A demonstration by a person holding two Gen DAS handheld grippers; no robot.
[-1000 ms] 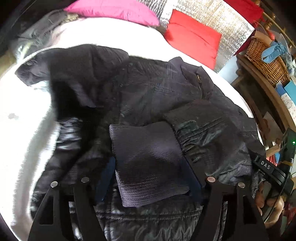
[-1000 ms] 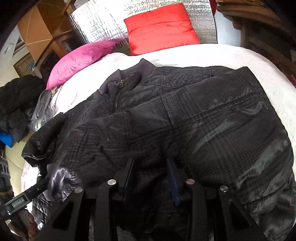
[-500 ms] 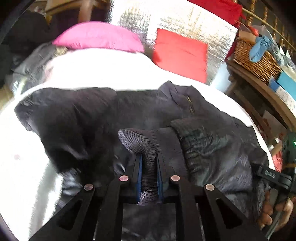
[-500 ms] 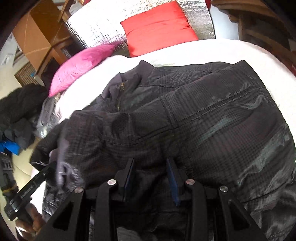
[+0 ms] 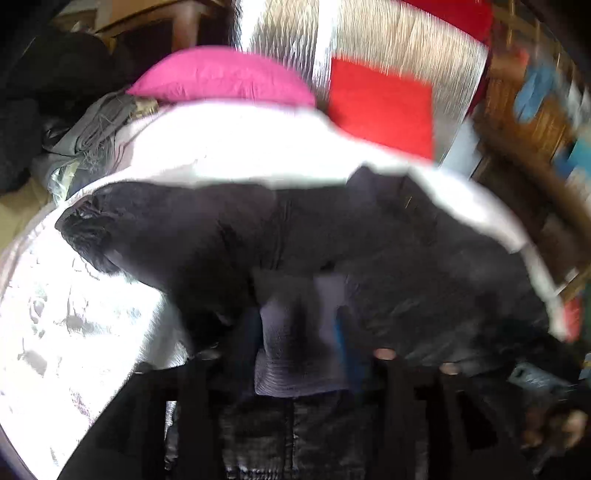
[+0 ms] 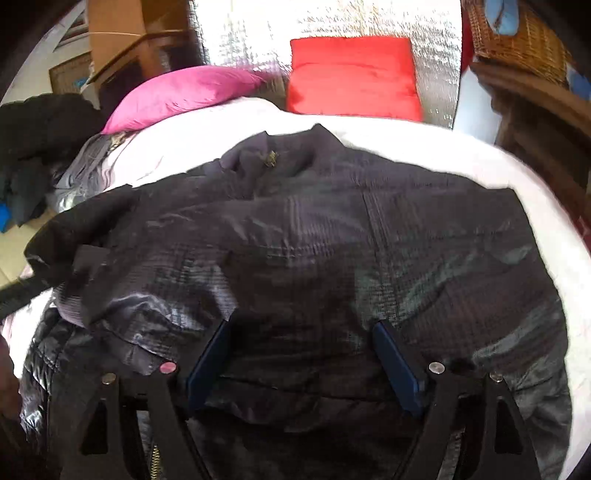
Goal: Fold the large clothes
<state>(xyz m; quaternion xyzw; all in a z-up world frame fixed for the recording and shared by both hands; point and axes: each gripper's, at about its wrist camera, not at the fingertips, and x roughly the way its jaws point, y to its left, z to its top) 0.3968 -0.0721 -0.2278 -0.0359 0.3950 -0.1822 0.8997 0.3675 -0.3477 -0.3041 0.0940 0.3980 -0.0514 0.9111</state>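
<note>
The dark quilted nylon jacket (image 6: 332,266) lies across the white bed (image 6: 424,155). Your right tongs (image 6: 306,365) have just spread; the left tongs (image 5: 295,343) have just parted around the grey ribbed cuff (image 5: 295,332) at six o'clock, sleeve folded in. Next, fold the body.

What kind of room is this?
Most likely a bedroom: a dark jacket lies spread on a white-covered bed, with a pink pillow and a red cushion at its head.

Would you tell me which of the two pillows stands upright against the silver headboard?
The red pillow stands upright against the headboard; the pink pillow lies flat on the bed, off to its left.
</note>
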